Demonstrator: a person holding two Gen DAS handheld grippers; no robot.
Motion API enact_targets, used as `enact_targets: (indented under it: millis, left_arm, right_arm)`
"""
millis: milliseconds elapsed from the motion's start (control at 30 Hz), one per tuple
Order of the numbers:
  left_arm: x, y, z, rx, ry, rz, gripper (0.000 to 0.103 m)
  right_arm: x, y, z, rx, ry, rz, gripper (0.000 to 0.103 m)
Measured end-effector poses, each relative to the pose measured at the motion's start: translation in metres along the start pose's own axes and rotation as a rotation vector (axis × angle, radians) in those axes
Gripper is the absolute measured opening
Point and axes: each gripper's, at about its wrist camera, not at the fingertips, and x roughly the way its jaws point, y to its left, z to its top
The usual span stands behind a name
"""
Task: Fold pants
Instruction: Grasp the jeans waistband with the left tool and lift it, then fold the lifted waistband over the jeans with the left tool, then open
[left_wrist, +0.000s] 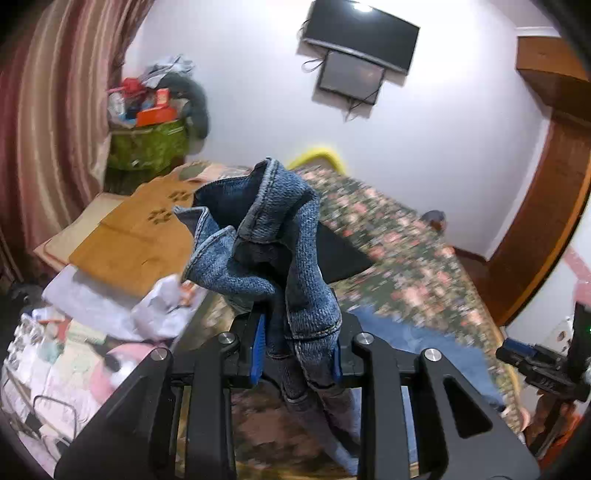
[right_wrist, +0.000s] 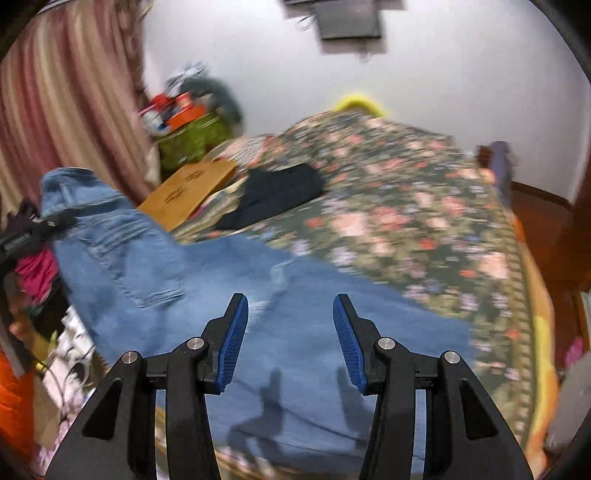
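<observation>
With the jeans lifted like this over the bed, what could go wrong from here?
1. The left claw pinches only a bunched edge of the jeans; the denim may slip out as the rest hangs below.
2. The right claw is open and holds nothing, so the jeans hang from one point and may twist instead of folding flat.
3. The dark garment lies close by on the floral bedspread; the dragged denim might catch it.

white wall (left_wrist: 443, 147) | striped curtain (left_wrist: 48, 129) | floral bed (right_wrist: 424, 206) | wall screen (left_wrist: 364, 35)
</observation>
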Motion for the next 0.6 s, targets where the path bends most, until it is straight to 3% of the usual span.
enact_targets:
  millis: [100, 300, 600]
  left_arm:
    - [-0.006, -0.026, 0.010, 0.017, -0.028, -0.042, 0.026]
    - [-0.006, -0.089, 0.019, 0.092, -0.048, -0.117, 0.025]
    - [0.000, -0.160, 0.028, 0.176, 0.014, -0.234, 0.023]
  right_arm:
    - [-0.022, -0.032, -0.003, 0.019, -0.024, -0.093, 0.044]
    - [-0.047, -0.074, -0.021, 0.023, 0.002, -0.189, 0.049]
    - [-0.024, -0.107, -0.099, 0.164, 0.124, -0.201, 0.049]
